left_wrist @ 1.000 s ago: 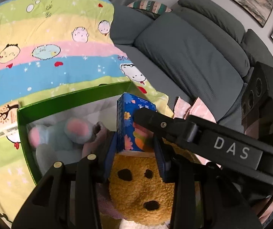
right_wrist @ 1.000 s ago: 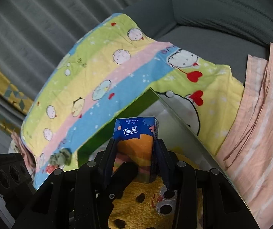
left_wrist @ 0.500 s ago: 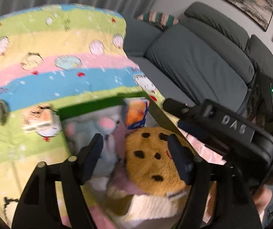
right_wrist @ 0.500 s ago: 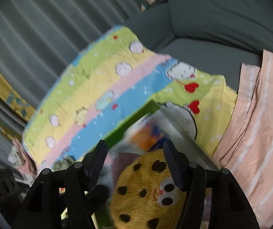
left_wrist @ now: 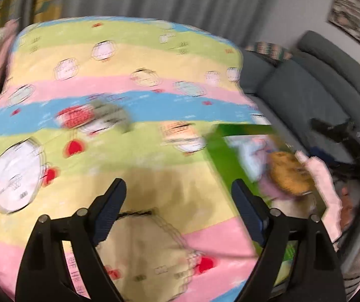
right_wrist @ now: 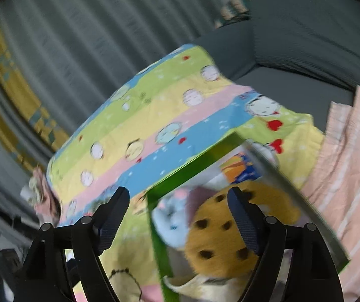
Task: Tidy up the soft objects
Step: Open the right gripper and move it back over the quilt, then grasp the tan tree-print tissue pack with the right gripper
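In green box [right_wrist: 191, 166]: one cookie plush [right_wrist: 220, 236], one tissue pack [right_wrist: 240, 167].

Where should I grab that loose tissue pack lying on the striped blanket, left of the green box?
The tissue pack lies flat on the blanket, just left of the green box. Probably bring the open left gripper down from above and pinch across its shorter width; motion blur hides its exact edges.

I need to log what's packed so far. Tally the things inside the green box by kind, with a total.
Inside the green box, as far as the blur allows:
Plush toys: 2, the cookie plush and the blue plush
Tissue packs: 1, the tissue pack
Total: 3
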Tool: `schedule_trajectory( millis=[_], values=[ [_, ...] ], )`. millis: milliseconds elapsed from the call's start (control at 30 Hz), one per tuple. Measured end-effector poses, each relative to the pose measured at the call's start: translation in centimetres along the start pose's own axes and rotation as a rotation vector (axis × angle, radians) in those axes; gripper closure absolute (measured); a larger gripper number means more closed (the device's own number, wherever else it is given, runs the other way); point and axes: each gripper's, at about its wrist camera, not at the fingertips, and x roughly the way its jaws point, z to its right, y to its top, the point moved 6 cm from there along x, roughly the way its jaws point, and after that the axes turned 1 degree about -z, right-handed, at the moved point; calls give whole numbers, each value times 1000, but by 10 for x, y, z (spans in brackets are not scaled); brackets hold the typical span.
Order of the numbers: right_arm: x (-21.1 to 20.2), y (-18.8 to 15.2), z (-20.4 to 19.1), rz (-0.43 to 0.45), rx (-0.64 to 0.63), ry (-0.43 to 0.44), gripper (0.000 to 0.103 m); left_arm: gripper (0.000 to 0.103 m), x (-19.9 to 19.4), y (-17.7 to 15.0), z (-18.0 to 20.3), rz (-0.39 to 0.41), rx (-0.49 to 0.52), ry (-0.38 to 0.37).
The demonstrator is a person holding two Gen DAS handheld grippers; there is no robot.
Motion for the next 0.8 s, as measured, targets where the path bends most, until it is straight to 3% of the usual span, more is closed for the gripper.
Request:
schedule_trajectory(
  millis=[67, 233, 433, 600, 700, 800],
  values=[
    [6, -9, -18, -24, -44, 16, 16, 9, -2, -12, -33, 14, -39, 75],
    [35, -41, -70, -137, -142, 55, 16, 9, 7, -35, -88, -25, -137, 143],
    [93, -75, -134, -345, -320, -19, 16, 9, 0, -37, -124, -25, -216, 213],
    [175, -71, -159, -490, -376, -168, 16, 9, -8, -35, -134, -14, -263, 185],
    [218, -72, -158, -577, -443, -272, 16, 9, -9, -32, -137, -22, -276, 172],
    [247, -68, -148, -646, -421, -330, 16, 9, -9, -31, -142, -22, -305, 162]
  ],
)
